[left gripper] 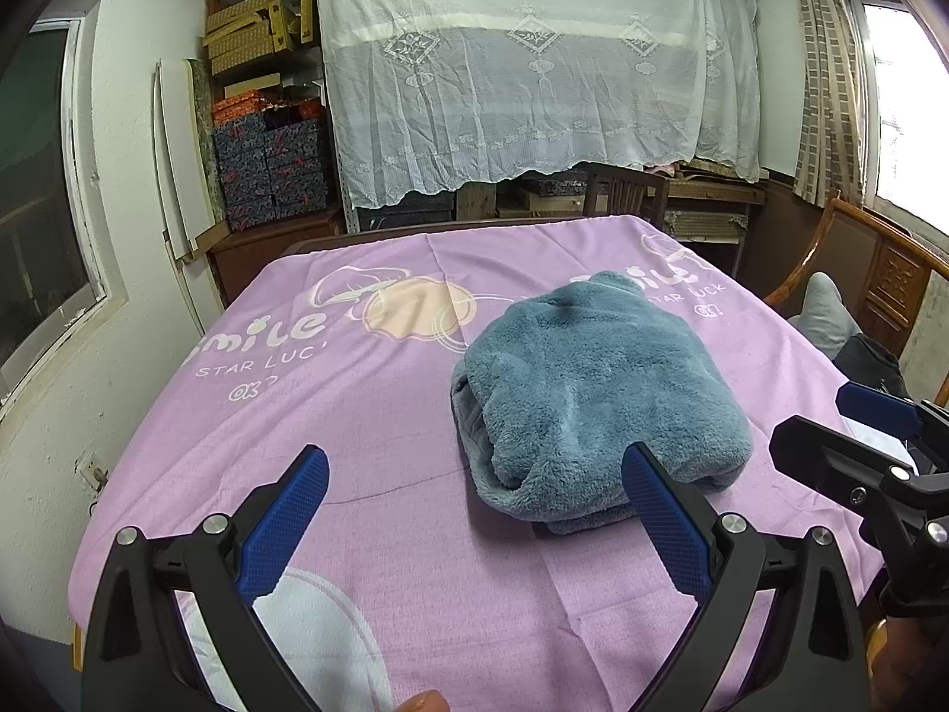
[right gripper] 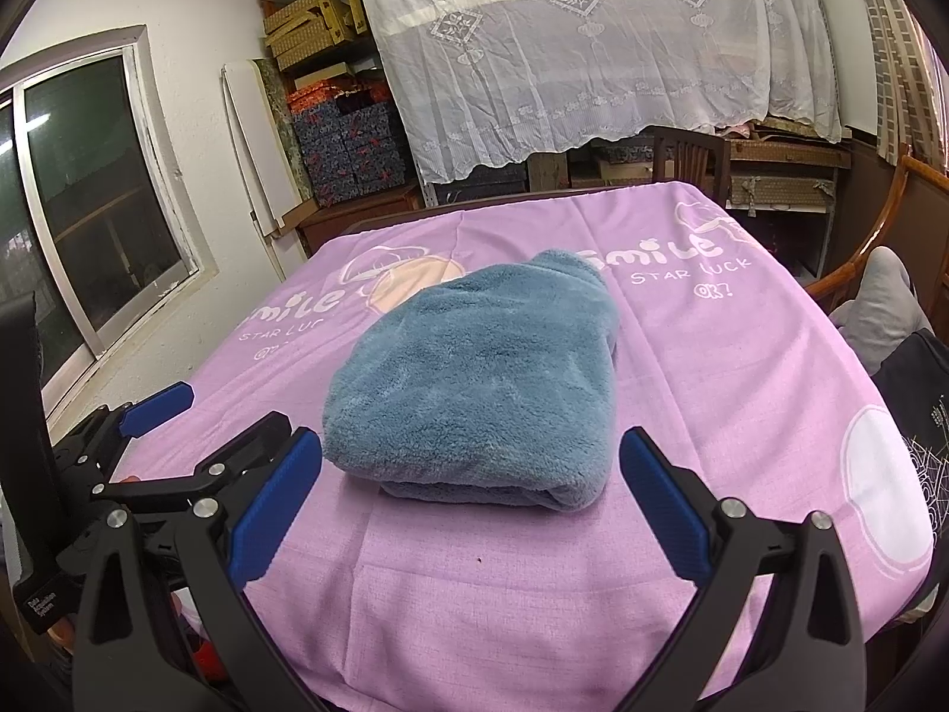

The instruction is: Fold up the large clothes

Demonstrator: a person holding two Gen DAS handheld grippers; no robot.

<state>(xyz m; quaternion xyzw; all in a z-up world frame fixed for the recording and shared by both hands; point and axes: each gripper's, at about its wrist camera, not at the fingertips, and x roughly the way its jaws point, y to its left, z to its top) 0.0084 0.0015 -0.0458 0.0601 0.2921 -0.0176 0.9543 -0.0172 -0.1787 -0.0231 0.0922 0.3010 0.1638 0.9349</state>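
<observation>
A fluffy blue-grey garment lies folded into a thick bundle on the purple sheet; it also fills the middle of the right wrist view. My left gripper is open, hovering near the front edge, with the bundle just beyond its right finger. My right gripper is open too, its blue pads either side of the bundle's near end without touching it. Each gripper shows at the edge of the other's view: the right one and the left one.
The purple sheet covers a table printed with "smile" and "STAR LUCK". Behind stand a dark wooden chair, shelves of patterned boxes and a white lace cloth. A window is on the left, a wooden armchair on the right.
</observation>
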